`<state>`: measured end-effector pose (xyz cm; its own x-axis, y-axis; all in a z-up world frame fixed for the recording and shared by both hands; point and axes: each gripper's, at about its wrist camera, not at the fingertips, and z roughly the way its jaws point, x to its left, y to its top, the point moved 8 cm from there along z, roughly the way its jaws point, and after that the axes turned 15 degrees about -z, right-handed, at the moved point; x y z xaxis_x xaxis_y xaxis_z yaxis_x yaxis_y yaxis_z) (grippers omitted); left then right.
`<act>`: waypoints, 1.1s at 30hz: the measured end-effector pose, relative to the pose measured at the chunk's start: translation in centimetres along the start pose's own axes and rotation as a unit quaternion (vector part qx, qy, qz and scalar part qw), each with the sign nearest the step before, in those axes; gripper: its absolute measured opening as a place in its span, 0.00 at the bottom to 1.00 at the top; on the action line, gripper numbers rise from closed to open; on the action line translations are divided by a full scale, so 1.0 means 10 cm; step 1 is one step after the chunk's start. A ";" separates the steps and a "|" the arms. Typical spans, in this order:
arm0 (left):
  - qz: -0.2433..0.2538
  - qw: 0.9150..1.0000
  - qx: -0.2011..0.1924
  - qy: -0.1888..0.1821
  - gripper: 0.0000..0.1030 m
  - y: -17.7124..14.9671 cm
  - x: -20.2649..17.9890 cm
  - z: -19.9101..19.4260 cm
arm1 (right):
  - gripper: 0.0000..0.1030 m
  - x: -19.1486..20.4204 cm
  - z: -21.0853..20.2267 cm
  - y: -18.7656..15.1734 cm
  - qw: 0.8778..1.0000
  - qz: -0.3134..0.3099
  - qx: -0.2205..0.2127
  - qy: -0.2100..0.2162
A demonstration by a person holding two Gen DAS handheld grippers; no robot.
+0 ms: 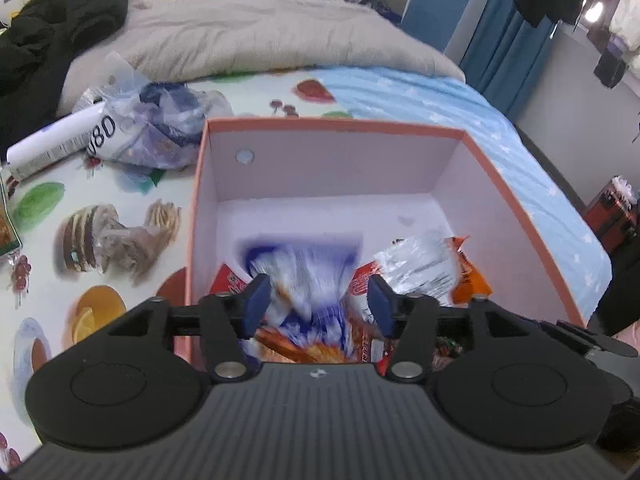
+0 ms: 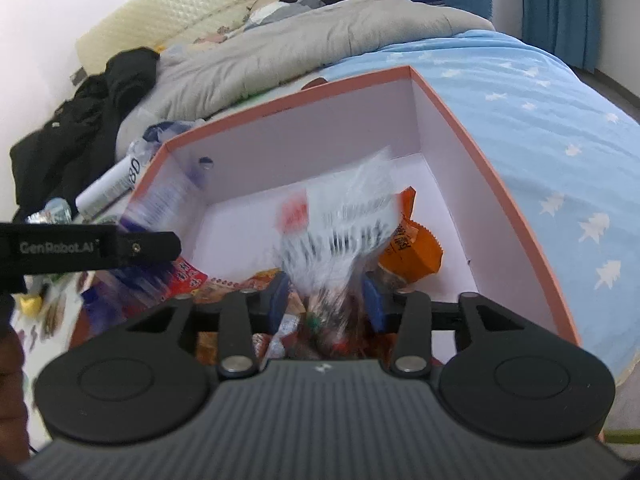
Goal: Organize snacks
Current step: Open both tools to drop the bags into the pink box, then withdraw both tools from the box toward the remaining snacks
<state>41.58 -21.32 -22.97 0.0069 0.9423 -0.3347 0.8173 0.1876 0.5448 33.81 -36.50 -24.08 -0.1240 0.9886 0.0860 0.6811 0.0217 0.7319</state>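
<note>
An open pink box [image 1: 516, 196] with white inner walls [image 2: 304, 132] sits on the bed. My left gripper [image 1: 318, 302] is over the box's near side, its blue pads [image 1: 256, 300] wide apart, and a blurred blue-and-white snack bag [image 1: 308, 276] lies loose between them. My right gripper [image 2: 325, 298] is also over the box, jaws apart, with a blurred clear-and-white snack bag [image 2: 340, 224] between its pads [image 2: 374, 300]. An orange snack pack [image 2: 412, 244] and red packs [image 2: 188, 276] lie in the box; the orange pack shows in the left view too [image 1: 468, 276].
A crumpled plastic bag [image 1: 156, 128] and a white tube [image 1: 60, 144] lie left of the box on a food-print cloth [image 1: 100, 240]. A grey duvet [image 1: 248, 36] and black clothes [image 1: 48, 44] lie behind. A blue star sheet [image 2: 560, 152] is to the right.
</note>
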 end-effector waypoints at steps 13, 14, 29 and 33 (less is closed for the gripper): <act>0.003 0.999 -0.042 -0.026 0.59 -0.11 0.08 -0.84 | 0.68 0.18 -0.48 -0.02 1.000 -0.001 -0.023 -0.019; 0.003 0.999 -0.045 -0.027 0.59 -0.14 0.10 -0.93 | 0.68 0.20 -0.53 -0.03 0.999 -0.001 -0.026 -0.019; -0.006 0.995 -0.093 -0.024 0.59 -0.57 0.45 -2.06 | 0.68 0.72 -1.38 -0.24 0.996 -0.002 -0.091 -0.013; -0.010 0.994 -0.104 -0.017 0.59 -0.67 0.58 -2.27 | 0.68 0.86 -1.50 -0.32 0.995 -0.002 -0.099 -0.003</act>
<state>23.09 -10.76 -11.09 0.0137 0.9286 -0.3708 0.6806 0.2630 0.6838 19.78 -30.25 -15.54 -0.1226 0.9893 0.0796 0.5250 -0.0034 0.8511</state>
